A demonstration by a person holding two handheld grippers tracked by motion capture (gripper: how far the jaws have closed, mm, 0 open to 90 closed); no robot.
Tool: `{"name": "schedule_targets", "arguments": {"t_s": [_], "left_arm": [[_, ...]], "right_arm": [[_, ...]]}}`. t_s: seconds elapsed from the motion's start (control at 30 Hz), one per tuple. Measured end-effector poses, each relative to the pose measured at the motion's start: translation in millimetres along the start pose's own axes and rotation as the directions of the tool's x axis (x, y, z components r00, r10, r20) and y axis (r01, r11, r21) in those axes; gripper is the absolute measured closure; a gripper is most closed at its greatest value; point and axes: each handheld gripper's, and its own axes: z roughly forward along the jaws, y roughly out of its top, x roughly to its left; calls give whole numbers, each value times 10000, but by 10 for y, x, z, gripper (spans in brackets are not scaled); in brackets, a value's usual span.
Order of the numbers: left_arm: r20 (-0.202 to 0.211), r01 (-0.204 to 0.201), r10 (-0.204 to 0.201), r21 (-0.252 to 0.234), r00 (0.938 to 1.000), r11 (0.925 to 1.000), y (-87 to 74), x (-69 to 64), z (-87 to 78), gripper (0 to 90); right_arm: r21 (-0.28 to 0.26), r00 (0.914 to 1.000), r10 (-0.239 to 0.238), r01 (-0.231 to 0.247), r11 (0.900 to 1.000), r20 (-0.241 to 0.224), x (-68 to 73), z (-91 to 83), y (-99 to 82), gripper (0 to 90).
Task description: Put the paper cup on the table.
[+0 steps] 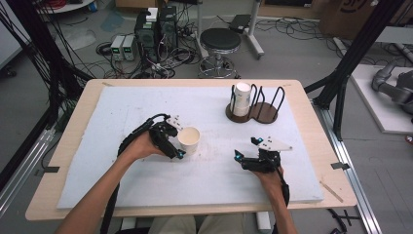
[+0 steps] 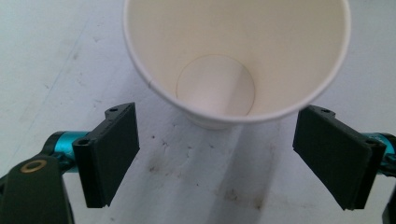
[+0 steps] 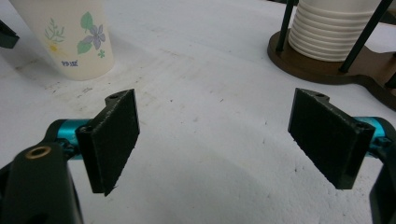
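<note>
We see left tongs (image 2: 217,156) released, paper cup (image 2: 236,56) just ahead, untouched; right tongs (image 3: 215,144) released over bare worktop (image 3: 210,93).

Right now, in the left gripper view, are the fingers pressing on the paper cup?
No. The left gripper is open, and both fingers stand apart from the empty paper cup ahead.

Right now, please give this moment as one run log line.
left gripper: open, beside upright paper cup | right gripper: open, empty | cup stack: in holder
</note>
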Motion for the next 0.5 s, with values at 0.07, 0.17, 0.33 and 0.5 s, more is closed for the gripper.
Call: {"name": "schedule_targets", "arguments": {"t_s": [0.07, 0.17, 0.33, 0.5], "left_arm": [[-36, 8, -8, -125, 10000, 9999, -41, -7, -40, 145], [-148, 113, -121, -504, 9998, 9987, -117, -28, -103, 145], [-182, 319, -337, -892, 9993, 9955, -220, -41, -196, 144], [-344, 545, -598, -1381, 9976, 9889, -319, -74, -274, 142]], "right_arm": [[-2, 10000, 4, -4, 10000, 12, 0, 0, 0, 168], [-23, 10000, -46, 46, 10000, 37, -1, 1, 0, 168], [-2, 10000, 23, -23, 10000, 45, 4, -2, -1, 168], [-70, 10000, 2, -2, 10000, 38, 5, -3, -3, 168]]}}
